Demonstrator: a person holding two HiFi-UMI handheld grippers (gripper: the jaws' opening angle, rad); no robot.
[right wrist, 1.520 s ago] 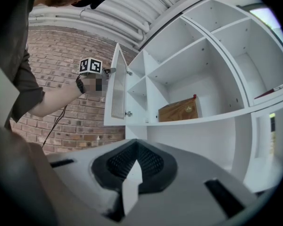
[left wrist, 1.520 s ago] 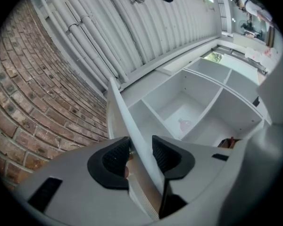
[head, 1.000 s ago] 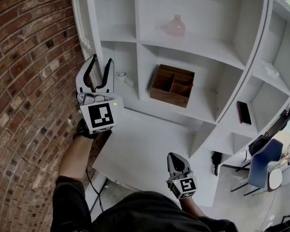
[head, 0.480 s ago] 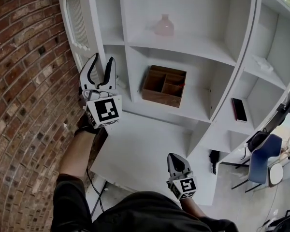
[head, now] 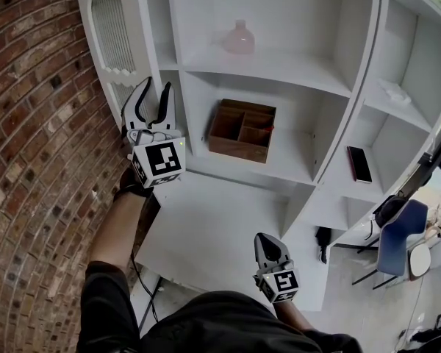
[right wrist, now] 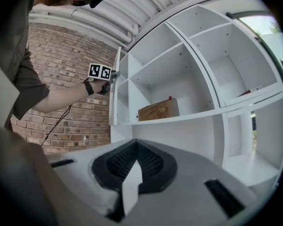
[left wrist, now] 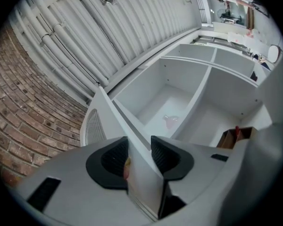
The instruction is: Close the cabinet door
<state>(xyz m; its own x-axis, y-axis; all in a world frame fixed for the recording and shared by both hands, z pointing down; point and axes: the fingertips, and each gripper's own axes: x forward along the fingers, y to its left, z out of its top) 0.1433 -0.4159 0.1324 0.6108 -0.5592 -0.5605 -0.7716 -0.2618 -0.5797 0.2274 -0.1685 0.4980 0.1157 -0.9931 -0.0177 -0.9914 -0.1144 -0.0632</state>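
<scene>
While the right gripper (head: 269,243) is hanging clenched and empty well apart from the cabinet door (head: 112,31), the left gripper (head: 152,94) is clamping its just-closing jaws on that door's edge

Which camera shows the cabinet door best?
The left gripper view: the cabinet door stands edge-first between the jaws of the left gripper, which have just been closing onto it. The head view shows its slatted face beside the brick wall; the right gripper view shows it small, edge-on.
</scene>
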